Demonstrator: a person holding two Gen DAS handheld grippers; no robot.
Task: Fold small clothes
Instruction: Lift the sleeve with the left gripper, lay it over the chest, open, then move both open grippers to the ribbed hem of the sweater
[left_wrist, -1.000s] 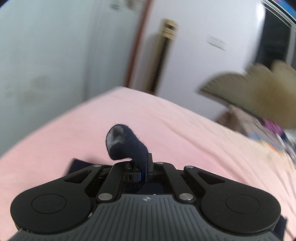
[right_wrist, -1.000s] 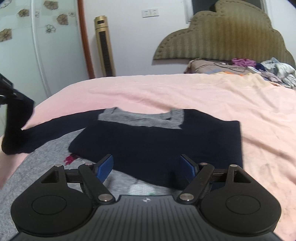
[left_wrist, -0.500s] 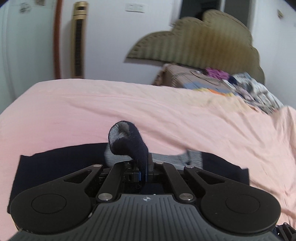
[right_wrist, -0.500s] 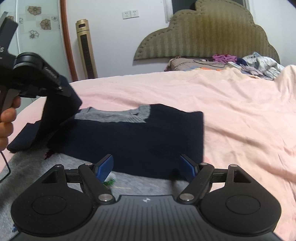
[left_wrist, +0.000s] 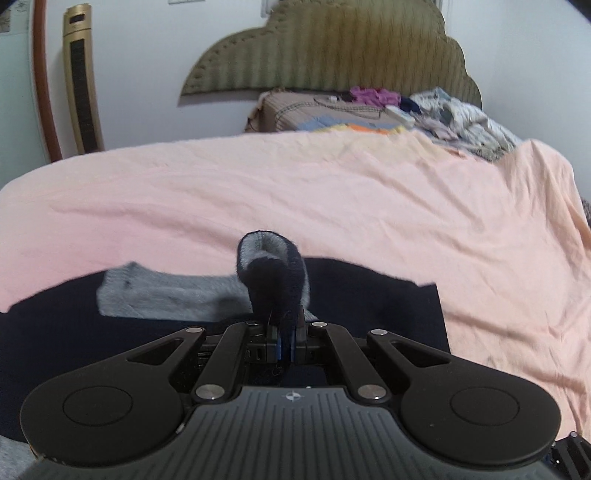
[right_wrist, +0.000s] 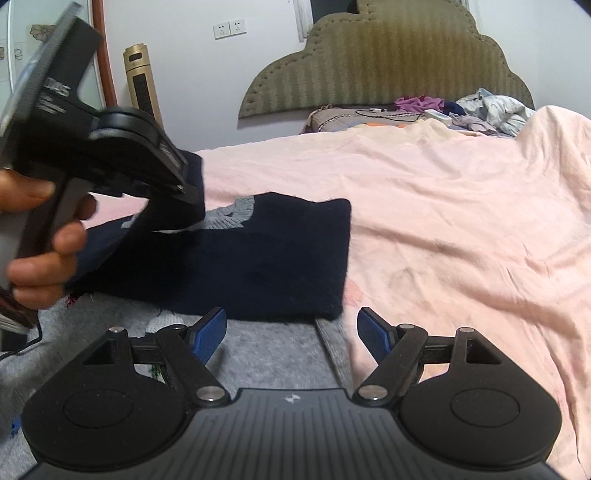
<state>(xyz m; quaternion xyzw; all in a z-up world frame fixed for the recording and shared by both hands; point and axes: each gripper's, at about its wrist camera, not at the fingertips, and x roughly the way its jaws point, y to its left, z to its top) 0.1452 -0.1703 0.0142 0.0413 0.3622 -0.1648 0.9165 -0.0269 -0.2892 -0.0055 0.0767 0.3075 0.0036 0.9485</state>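
My own left gripper (left_wrist: 286, 334) covered the near part of the sweater (left_wrist: 369, 295) in the left wrist view, so I could not see where the sleeve (left_wrist: 273, 280) joined the body. In the right wrist view the left gripper (right_wrist: 184, 184) showed blurred at the left edge, with my left hand (right_wrist: 40, 258) cut off by the frame, and it hid the sweater's (right_wrist: 258, 266) left shoulder. The grey lower part of the sweater (right_wrist: 258, 354) ran under my right gripper (right_wrist: 291, 330), its hem out of sight.

My left fingers were pinched tight on the dark sleeve, whose cuff curled up above them and showed its grey lining. The sleeve hung over the sweater's grey collar (left_wrist: 166, 295).

The sweater lay on the pink bedsheet (right_wrist: 461, 221), its dark upper half folded down, the right edge already turned in.

My right fingers (right_wrist: 208, 328) stood wide apart and gripped nothing. They hovered just over the near edge of the sweater's dark fold, the right-hand one beside the sweater's right edge.

Beyond the sweater, by the headboard (right_wrist: 388, 66), a heap of clothes (right_wrist: 480, 110) was too small to sort out.
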